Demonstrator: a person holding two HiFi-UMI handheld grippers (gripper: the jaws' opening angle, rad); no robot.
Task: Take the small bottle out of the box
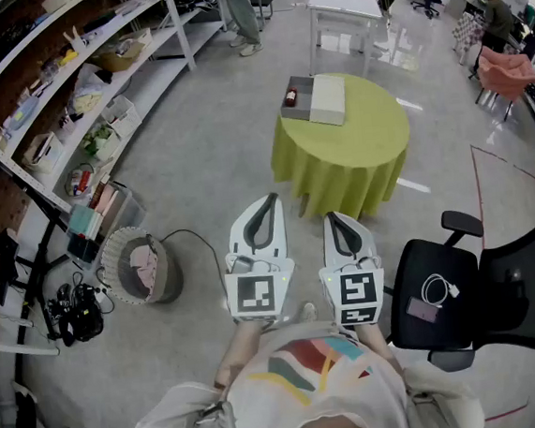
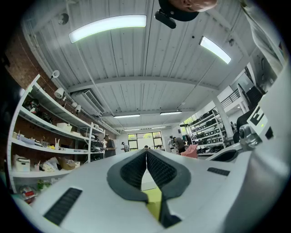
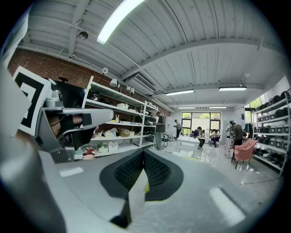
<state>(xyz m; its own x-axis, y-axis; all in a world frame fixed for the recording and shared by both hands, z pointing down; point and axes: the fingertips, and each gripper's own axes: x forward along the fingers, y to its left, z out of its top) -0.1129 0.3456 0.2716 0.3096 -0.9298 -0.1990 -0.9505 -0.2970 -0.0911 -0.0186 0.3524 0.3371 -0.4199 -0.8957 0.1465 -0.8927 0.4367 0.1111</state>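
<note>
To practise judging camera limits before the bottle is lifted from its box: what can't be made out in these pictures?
Head view: the small bottle too small to tell cap or label; the box too far to see inside.
Gripper views: the table is mostly hidden behind shut left gripper and right gripper.

Bright, even light from ceiling strip lamps [image 2: 109,26], soft shadows, fisheye bending and dark corners in gripper views.
</note>
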